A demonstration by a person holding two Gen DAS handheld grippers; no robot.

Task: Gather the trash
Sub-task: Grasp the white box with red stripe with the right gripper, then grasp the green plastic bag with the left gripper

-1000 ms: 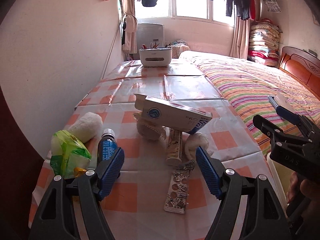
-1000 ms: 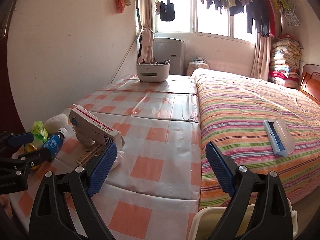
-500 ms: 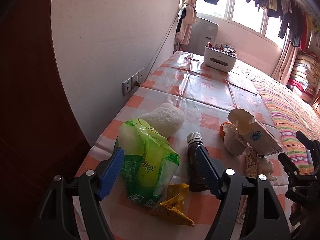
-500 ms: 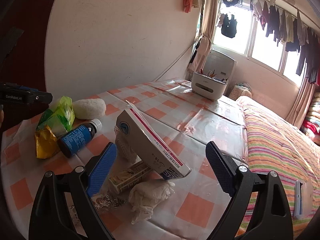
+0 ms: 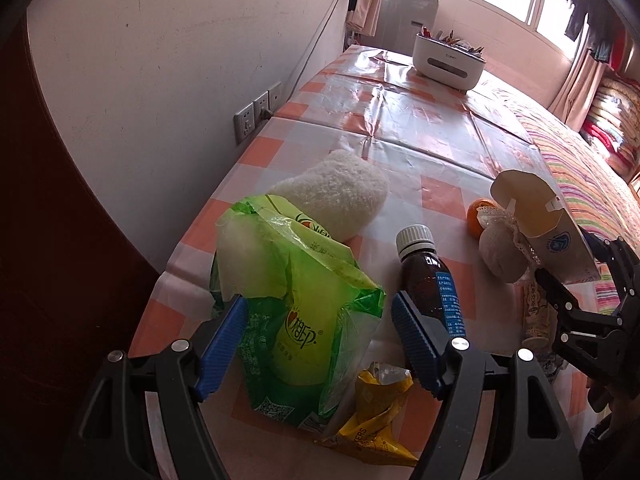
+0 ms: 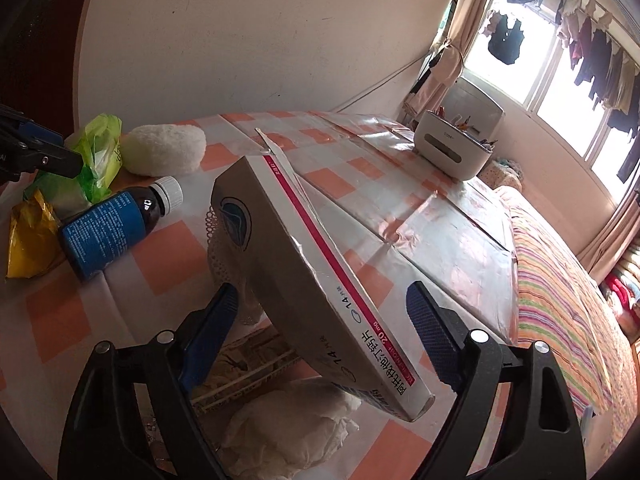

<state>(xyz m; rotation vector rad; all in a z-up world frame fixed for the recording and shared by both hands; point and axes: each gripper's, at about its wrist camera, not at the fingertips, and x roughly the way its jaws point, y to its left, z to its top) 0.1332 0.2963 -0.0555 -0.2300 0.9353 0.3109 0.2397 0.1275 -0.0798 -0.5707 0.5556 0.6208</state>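
The box [image 6: 304, 280] lies tilted over the other trash on the checked desk [image 6: 400, 184], propped on a lace pouch [image 6: 218, 248]. In the right wrist view its long axis runs from 11 o'clock, the raised open flap end, down to 5 o'clock, the printed end nearest the camera. The right gripper [image 6: 322, 334] has just been closing its fingers [image 6: 208, 332]; the box's low end stands between them, and neither pad presses on it, with a clear gap at the right pad. Under the box lie a carton [image 6: 248, 364] and a tissue wad [image 6: 288, 428].

At 9 o'clock the bottle [image 6: 112, 228] lies on its side, white cap toward 2 o'clock, base toward the yellow wrapper [image 6: 28, 236].

In the left wrist view the left gripper [image 5: 320, 340] spreads its fingers [image 5: 220, 344] wide around the green bag [image 5: 296, 312], which lies lengthwise from 12 to 6 o'clock. The left pad is at the bag's edge; whether it touches I cannot tell. The right pad sits between bag and bottle. A fluffy pad [image 5: 336, 196] lies just beyond the bag, and an orange [image 5: 476, 216] at 2 o'clock.
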